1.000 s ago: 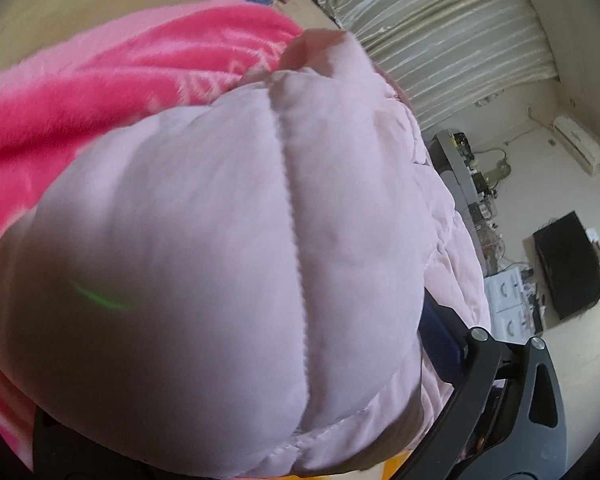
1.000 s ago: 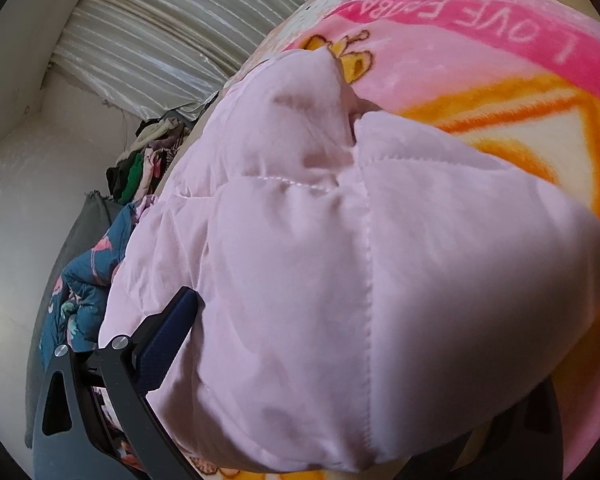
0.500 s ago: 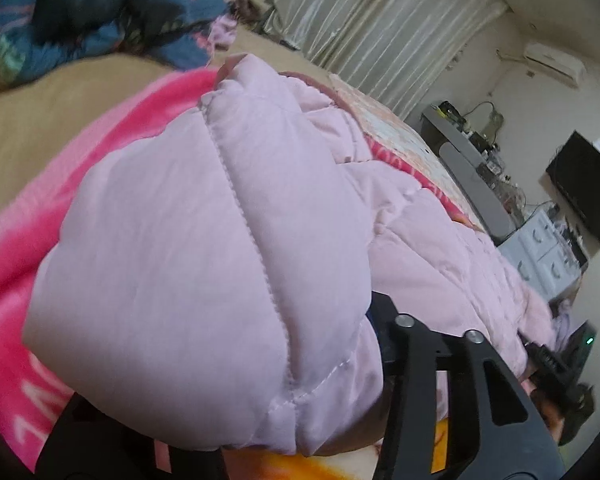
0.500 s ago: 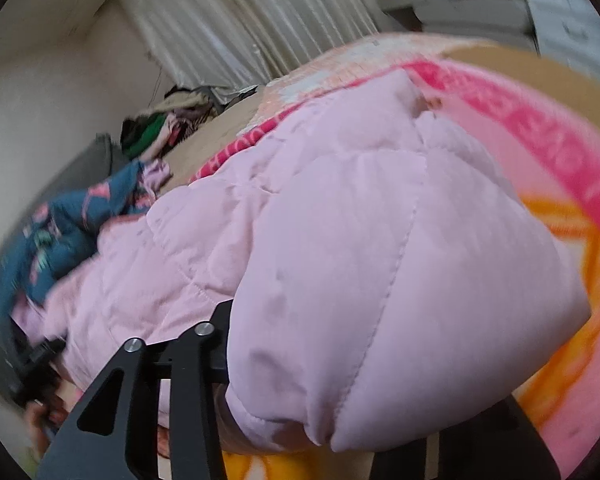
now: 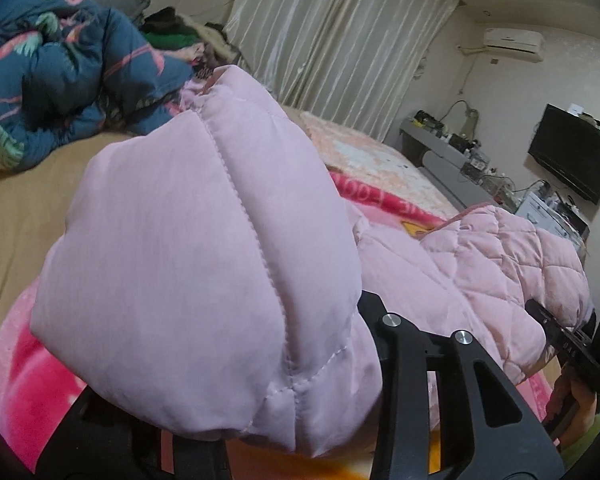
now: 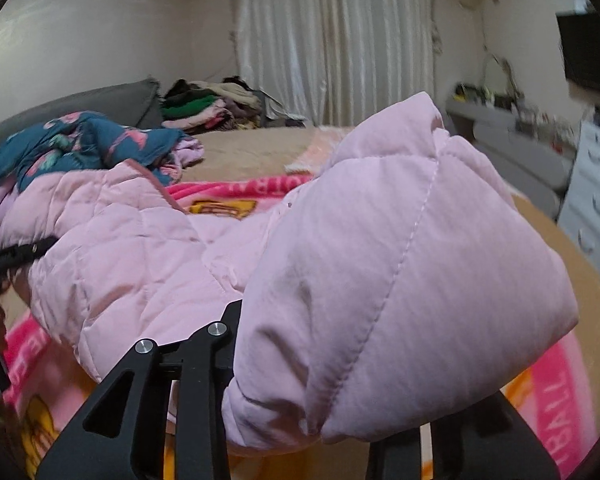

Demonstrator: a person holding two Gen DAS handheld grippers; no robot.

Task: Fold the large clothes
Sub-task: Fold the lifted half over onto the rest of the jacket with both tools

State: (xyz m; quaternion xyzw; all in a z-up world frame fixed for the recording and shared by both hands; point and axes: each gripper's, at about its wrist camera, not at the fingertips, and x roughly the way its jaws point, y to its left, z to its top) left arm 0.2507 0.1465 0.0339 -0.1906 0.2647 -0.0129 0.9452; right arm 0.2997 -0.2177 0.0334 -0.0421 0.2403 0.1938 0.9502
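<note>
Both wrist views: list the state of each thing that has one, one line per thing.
pink quilted jacket: lifted at two parts, middle sagging onto the blanket
left gripper: shut on the jacket
right gripper: shut on the jacket
pink blanket: spread flat on the bed
blue floral garment: crumpled, unfolded
curtains: drawn closed
television: screen dark

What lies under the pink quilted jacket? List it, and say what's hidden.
Under the pink quilted jacket lies a pink cartoon blanket over a tan bedsheet. Both grippers' fingertips are buried in jacket folds; whatever lies beneath its middle is hidden.
</note>
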